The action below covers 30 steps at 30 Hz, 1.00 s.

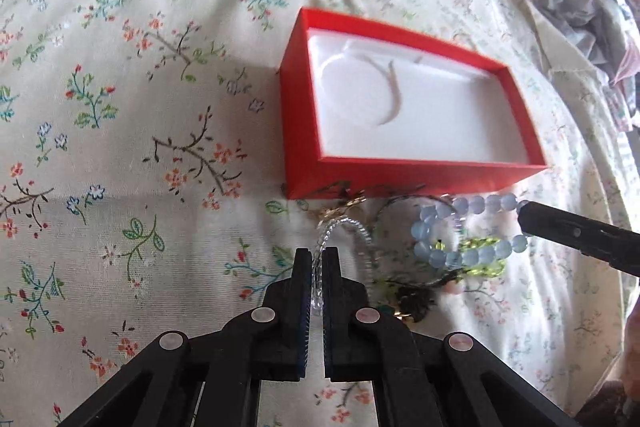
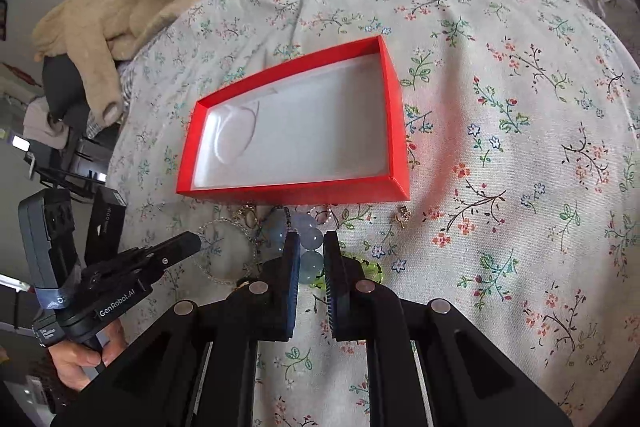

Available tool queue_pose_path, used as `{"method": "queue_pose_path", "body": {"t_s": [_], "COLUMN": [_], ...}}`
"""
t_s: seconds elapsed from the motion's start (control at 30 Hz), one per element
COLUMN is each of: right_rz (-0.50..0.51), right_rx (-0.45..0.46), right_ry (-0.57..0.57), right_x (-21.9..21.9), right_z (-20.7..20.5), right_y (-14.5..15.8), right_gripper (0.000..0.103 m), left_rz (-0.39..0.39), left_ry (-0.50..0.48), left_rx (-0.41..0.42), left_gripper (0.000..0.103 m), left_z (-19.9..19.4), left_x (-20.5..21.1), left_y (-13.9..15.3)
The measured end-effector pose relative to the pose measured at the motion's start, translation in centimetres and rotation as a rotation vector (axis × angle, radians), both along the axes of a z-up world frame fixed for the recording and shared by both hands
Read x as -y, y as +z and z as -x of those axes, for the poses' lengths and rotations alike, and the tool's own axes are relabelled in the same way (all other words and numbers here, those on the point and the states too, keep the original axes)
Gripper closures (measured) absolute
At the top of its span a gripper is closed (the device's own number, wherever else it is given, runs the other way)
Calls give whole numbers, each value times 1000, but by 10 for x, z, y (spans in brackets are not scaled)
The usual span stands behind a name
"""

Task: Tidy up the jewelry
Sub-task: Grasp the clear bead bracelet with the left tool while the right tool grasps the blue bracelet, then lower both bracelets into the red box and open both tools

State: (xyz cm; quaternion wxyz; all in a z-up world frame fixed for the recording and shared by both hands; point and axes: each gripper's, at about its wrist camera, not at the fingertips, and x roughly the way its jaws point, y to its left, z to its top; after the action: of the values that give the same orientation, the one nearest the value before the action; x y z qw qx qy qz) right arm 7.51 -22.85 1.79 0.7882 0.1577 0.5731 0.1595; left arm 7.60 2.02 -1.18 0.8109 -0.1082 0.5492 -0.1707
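Left gripper (image 1: 317, 255) of mine pinches the clear glass-bead bracelet (image 1: 340, 227) just before the open red cardboard box (image 1: 400, 175), while my right gripper (image 2: 311, 251) clasps the pale blue round-bead bracelet (image 2: 310, 241) beside it.

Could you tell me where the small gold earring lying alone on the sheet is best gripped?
Grip the gold earring across its narrow body, coming straight down from above. It lies flat on the floral sheet, apart from the tangled bracelets, so nothing crowds a top approach.

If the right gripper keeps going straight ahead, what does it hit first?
Probably the near wall of the red box. The right gripper is already around the blue bead bracelet; depth is uncertain.
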Motion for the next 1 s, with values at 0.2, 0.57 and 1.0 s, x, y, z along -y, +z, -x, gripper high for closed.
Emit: {"method": "queue_pose_path", "body": {"t_s": [0.2, 0.57, 1.0], "right_rz": [-49, -120, -131], "right_rx": [74, 197, 202], "right_ry": [-7, -72, -81], "right_x": [4, 13, -10], "right_z": [8, 3, -33], "right_y": [30, 73, 63], "right_gripper": [91, 91, 91], "left_rz": [61, 193, 140], "left_ry": [-14, 11, 107], "left_rx": [82, 194, 98], "left_gripper": [103, 103, 103], "left_z": [10, -12, -59], "left_x": [-2, 29, 34], "left_y": [31, 71, 24]}}
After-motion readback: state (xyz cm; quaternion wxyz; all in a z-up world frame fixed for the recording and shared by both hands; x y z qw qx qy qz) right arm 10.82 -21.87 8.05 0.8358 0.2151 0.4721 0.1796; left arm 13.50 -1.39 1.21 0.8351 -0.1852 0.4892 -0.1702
